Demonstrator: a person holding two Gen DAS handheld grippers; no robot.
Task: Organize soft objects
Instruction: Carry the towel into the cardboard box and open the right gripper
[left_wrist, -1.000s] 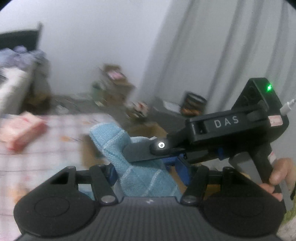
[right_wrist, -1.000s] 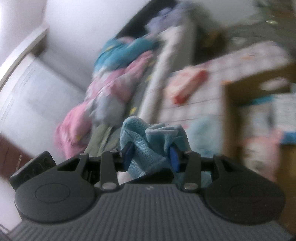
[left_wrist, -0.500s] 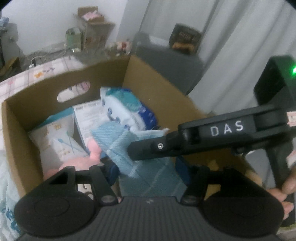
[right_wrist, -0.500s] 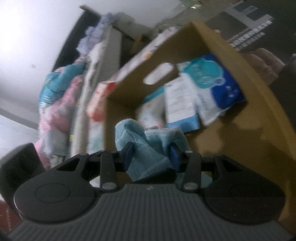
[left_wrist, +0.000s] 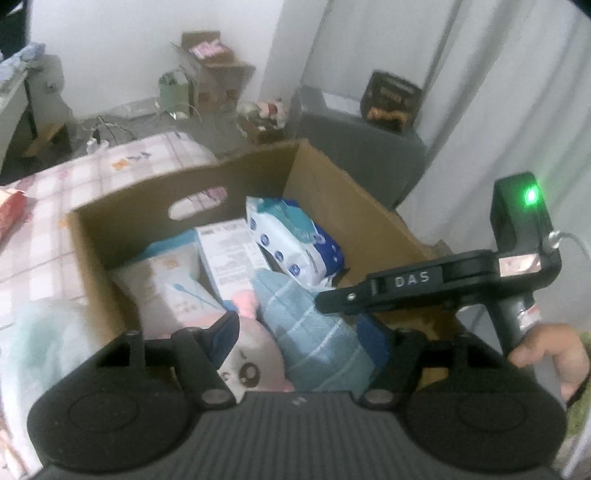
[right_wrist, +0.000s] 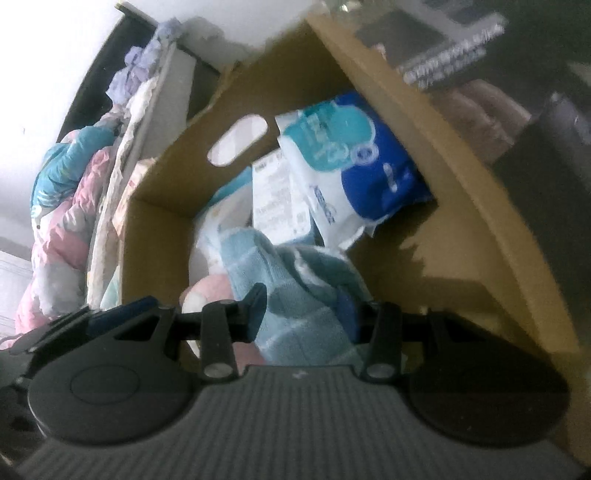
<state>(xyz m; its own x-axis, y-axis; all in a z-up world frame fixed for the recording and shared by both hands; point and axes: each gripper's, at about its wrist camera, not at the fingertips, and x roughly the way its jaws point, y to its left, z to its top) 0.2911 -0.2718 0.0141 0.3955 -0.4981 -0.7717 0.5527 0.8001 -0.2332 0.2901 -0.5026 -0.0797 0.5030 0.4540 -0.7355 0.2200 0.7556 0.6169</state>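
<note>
A: Lowering into the cardboard box (left_wrist: 351, 206), your right tool (right_wrist: 306, 310) pinches the blue towel (right_wrist: 295, 295). Where is your left tool (left_wrist: 306, 328)?

B: Over the same box, its jaws opening around the towel's near end, pads not pressing it. The towel lies inside the box, on a pink plush toy (left_wrist: 255, 354), beside the wipes pack (left_wrist: 291, 236).

A: What could go wrong for you?

B: Terry cloth may cling to your right tool's pads when you release, so pulling away could drag the towel back out over the box wall.
</note>
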